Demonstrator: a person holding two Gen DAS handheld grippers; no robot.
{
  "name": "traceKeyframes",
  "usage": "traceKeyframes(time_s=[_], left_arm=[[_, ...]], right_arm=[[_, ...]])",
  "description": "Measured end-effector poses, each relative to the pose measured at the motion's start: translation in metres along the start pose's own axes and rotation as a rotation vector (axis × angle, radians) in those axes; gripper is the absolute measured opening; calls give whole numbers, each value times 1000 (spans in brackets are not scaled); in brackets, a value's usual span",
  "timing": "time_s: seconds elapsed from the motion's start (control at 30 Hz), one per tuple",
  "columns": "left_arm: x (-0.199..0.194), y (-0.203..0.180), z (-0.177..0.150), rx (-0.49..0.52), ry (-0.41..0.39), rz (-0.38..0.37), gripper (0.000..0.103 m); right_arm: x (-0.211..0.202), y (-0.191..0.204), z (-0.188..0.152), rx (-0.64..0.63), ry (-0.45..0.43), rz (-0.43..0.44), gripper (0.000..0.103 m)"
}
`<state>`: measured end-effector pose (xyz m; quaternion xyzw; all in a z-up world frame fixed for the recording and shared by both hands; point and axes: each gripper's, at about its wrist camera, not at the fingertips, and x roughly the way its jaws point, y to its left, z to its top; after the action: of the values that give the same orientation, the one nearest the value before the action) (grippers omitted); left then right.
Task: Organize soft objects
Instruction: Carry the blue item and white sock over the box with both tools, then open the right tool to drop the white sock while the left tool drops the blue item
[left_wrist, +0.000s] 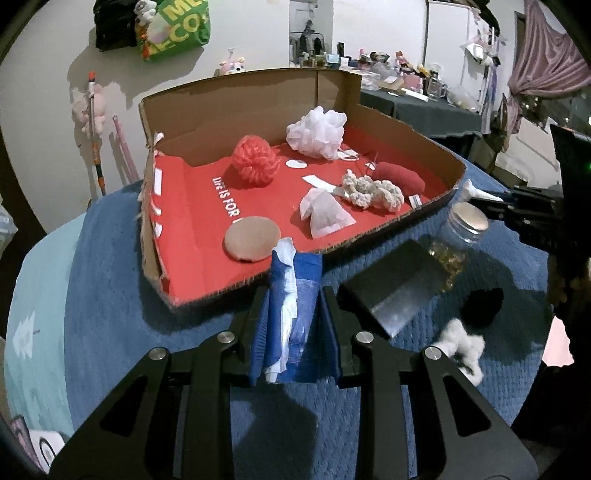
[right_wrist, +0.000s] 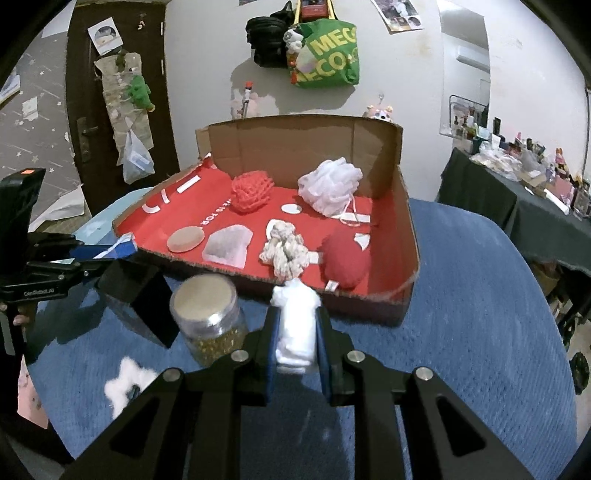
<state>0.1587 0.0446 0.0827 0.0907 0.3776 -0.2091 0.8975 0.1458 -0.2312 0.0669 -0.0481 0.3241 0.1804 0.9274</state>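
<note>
A cardboard box (left_wrist: 255, 96) with a red floor stands on the blue bedspread; it also shows in the right wrist view (right_wrist: 402, 236). Inside lie a red yarn pom (left_wrist: 255, 159), a white mesh puff (left_wrist: 317, 133), a cream knitted piece (left_wrist: 373, 190), a red pouch (left_wrist: 400, 177), a tea bag (left_wrist: 325, 216) and a tan round sponge (left_wrist: 253, 240). My left gripper (left_wrist: 293, 291) is shut on a blue and white tissue packet (left_wrist: 291, 302) just before the box's front edge. My right gripper (right_wrist: 295, 321) is shut on a white cotton wad (right_wrist: 295, 325) near the box front.
Outside the box stand a glass jar with a metal lid (right_wrist: 207, 314), a black box (left_wrist: 395, 280), a loose cotton tuft (left_wrist: 463, 345) and a black object (left_wrist: 484, 306). A cluttered dark table (right_wrist: 517, 199) is at the far right.
</note>
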Motion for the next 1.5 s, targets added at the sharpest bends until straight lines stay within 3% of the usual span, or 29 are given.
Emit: traceKeyframes(time_s=[0.6, 0.77, 0.97, 1.23, 1.5], left_arm=[[43, 6, 67, 59, 48, -89, 25], [75, 16, 94, 51, 114, -80, 25], [110, 32, 113, 25, 183, -29, 25], [136, 45, 114, 13, 250, 16, 25], [139, 50, 114, 4, 255, 35, 25]], right_arm=[[48, -4, 67, -59, 68, 148, 20], [76, 1, 96, -97, 116, 125, 20], [132, -7, 124, -100, 253, 48, 20], [179, -22, 128, -88, 383, -6, 20], [188, -27, 126, -89, 418, -27, 21]])
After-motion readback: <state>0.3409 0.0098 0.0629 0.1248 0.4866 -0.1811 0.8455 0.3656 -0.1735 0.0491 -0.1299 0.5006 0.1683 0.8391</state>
